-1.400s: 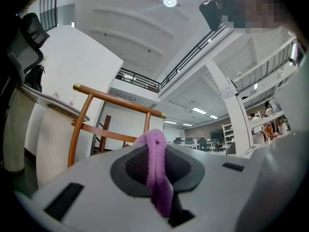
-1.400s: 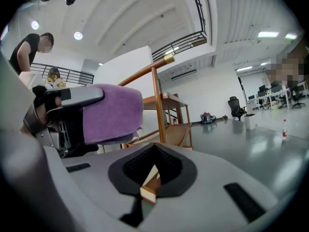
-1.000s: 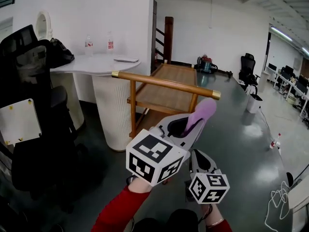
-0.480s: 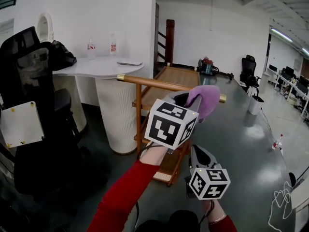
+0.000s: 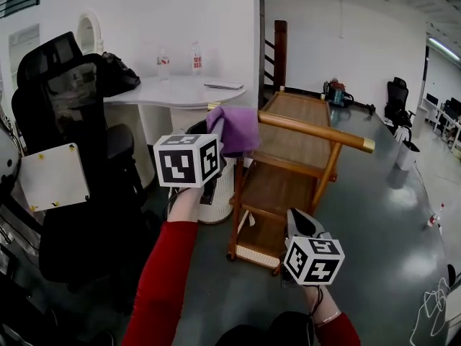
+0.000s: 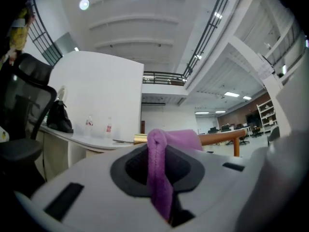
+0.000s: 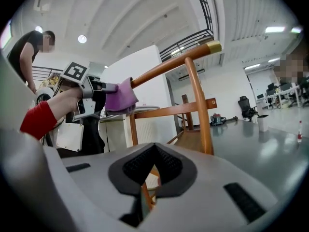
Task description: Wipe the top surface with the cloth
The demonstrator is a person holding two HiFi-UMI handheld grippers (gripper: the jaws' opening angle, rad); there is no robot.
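The purple cloth (image 5: 235,127) hung pinched between the jaws of my left gripper (image 5: 218,141), raised just beside the left end of the wooden cart's (image 5: 289,186) top rail (image 5: 317,130). My right gripper (image 5: 301,226) sat lower and nearer, its jaws drawn together on nothing, facing the cart's legs. Farther left stood a white round tabletop (image 5: 173,92) and a black chair (image 5: 68,92).
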